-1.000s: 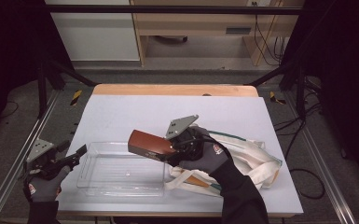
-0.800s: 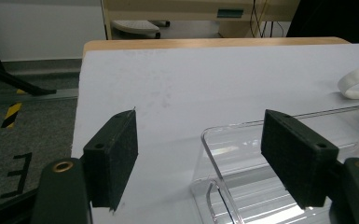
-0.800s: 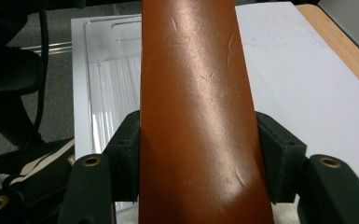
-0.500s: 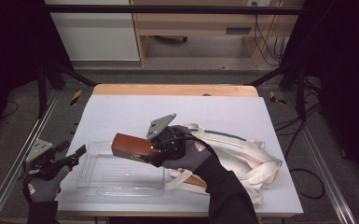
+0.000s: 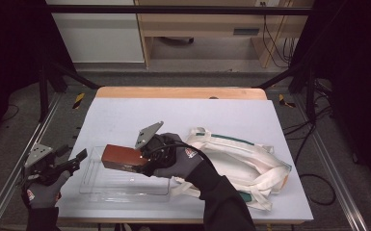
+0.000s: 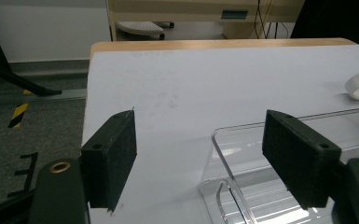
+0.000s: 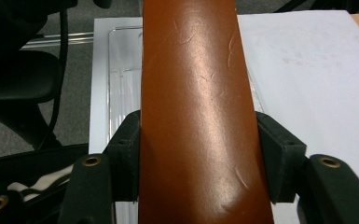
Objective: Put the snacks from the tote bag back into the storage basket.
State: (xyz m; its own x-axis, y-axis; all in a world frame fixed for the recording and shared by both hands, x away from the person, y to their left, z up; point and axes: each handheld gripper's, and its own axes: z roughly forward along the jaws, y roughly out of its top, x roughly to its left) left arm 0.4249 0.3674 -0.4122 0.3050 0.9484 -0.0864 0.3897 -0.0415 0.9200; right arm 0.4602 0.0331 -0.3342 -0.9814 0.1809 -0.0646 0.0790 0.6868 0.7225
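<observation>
My right gripper [image 5: 136,162] is clamped on a brown leather case [image 5: 123,158], both pads pressed flat against its long sides; in the right gripper view the case [image 7: 196,116] runs straight out between the jaws. I hold it level above the clear plastic tray [image 5: 96,185] at the near left of the table [image 5: 173,115], not yet touching it as far as I can tell. My left gripper [image 5: 75,159] waits at the tray's left end with its jaws standing wide apart and nothing between them; in its own view the tray's rounded corner [image 6: 224,140] lies just ahead of the right pad.

I judge this to be the placing step: the case is over the tray and has to go down into it. The next move calls for lowering it flat and square to the tray's walls before I let the jaws part, since a tilted end could catch the rim. The left gripper may need to steady the light tray.

The case is smooth, glossy, slightly domed leather with fine scuffs, and likely slippery. The tray is thin, rigid, transparent plastic with a ribbed floor. Beside it lies a soft cream canvas tote bag [image 5: 241,159] with green trim, slumped and creased.
</observation>
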